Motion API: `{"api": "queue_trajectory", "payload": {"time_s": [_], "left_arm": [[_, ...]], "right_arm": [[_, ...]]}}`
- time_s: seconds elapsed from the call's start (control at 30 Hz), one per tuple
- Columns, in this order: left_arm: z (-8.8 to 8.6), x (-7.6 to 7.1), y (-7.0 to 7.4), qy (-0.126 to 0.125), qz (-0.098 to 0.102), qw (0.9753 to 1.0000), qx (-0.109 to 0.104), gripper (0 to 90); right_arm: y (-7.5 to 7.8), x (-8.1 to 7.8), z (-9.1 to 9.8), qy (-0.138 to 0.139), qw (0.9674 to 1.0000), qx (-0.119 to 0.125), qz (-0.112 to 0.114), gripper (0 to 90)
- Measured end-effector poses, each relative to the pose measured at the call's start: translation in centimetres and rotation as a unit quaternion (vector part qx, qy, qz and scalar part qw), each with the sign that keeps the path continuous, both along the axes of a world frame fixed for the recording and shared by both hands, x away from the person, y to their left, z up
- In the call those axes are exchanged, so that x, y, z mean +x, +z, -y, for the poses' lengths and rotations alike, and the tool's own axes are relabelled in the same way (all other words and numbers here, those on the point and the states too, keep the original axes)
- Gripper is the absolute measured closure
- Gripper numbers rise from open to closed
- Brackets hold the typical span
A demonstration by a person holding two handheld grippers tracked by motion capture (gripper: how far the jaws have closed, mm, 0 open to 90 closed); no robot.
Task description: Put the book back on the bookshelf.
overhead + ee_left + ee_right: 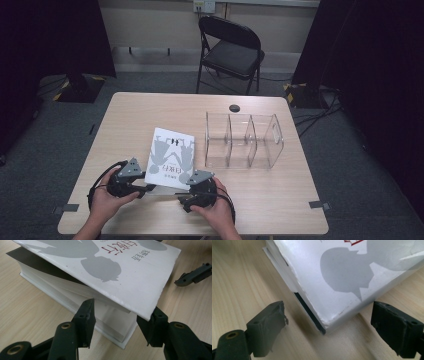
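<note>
Both grippers flank the book's near corners on the table: left gripper pinches the page block under its lifted cover; right gripper stands spread, untouching. Judged step: securing grip; next, right must close.

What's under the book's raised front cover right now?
Under the lifted cover of the book, the left gripper view shows a dark inner flap and the white page block, resting on the table. The pages' faces stay hidden, since the cover is barely raised.
</note>
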State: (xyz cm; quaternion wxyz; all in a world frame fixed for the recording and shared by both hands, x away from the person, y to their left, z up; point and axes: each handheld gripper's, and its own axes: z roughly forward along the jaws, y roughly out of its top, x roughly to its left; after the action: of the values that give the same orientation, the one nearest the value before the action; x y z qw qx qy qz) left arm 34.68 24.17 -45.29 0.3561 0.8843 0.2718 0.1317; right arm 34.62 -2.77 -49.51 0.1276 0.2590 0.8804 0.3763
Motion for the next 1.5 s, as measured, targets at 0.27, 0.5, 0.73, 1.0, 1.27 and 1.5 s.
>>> {"api": "queue_trajectory", "payload": {"time_s": [0.27,0.5,0.73,1.0,1.27,1.5], "left_arm": [[0.0,0.2,0.3,-0.002,-0.002,1.0,0.001,49.1],[0.0,0.2,0.4,-0.004,-0.004,1.0,0.001,49.2],[0.2,0.2,0.5,0.002,-0.003,1.0,-0.001,49.3],[0.3,0.2,0.8,0.0,-0.002,1.0,0.004,49.3],[0.3,0.3,0.9,-0.002,-0.003,1.0,0.004,49.4],[0.4,0.3,0.9,0.002,-0.005,1.0,0.0,49.5]], "right_arm": [[1.5,-0.1,-0.5,0.012,0.9995,0.005,0.03,10.9],[2.0,0.0,-1.4,0.011,0.9983,-0.007,0.057,11.8],[1.9,0.1,-2.6,0.002,0.9969,-0.01,0.078,10.3],[2.0,0.1,-3.2,-0.014,0.9965,-0.02,0.081,10.1],[2.2,0.3,-4.1,-0.022,0.9958,-0.031,0.083,10.3],[2.6,0.3,-5.1,-0.023,0.9948,-0.037,0.092,10.8]]}}
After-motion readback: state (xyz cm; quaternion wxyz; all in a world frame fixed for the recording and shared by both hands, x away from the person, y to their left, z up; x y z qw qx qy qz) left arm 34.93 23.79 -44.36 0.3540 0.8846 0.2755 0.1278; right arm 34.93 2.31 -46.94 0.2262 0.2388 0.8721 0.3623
